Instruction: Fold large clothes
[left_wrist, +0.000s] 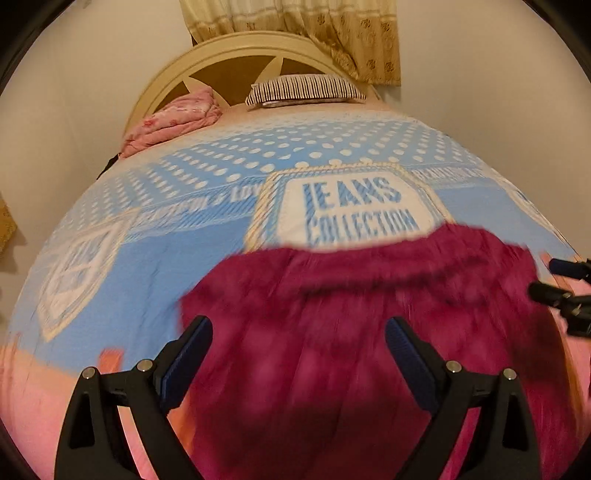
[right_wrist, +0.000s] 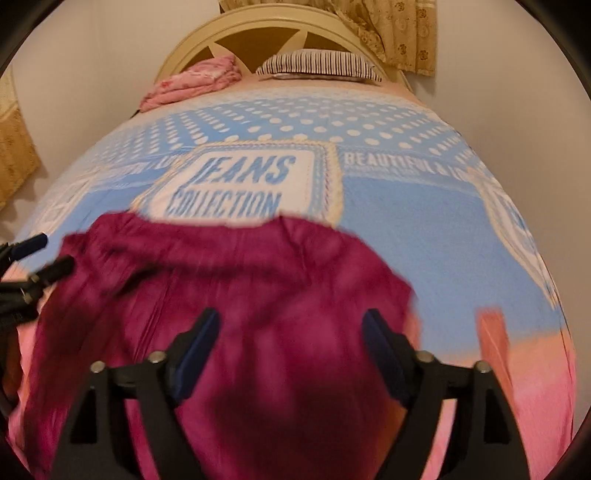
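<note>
In the left wrist view, the magenta garment (left_wrist: 369, 332) lies spread on the blue bedspread (left_wrist: 166, 273), its far edge just below the "JEANS COLLECTION" patch (left_wrist: 354, 210). The left gripper (left_wrist: 299, 343) hangs over the garment with jaws wide apart and nothing between them. The right gripper (left_wrist: 561, 284) shows at the garment's right edge.

In the right wrist view, the right gripper (right_wrist: 291, 332) is also wide open and empty above the garment (right_wrist: 240, 295). Behind the patch (right_wrist: 240, 184), a striped pillow (right_wrist: 317, 62) and a folded pink blanket (right_wrist: 199, 81) lie beside the headboard (right_wrist: 258, 22).
</note>
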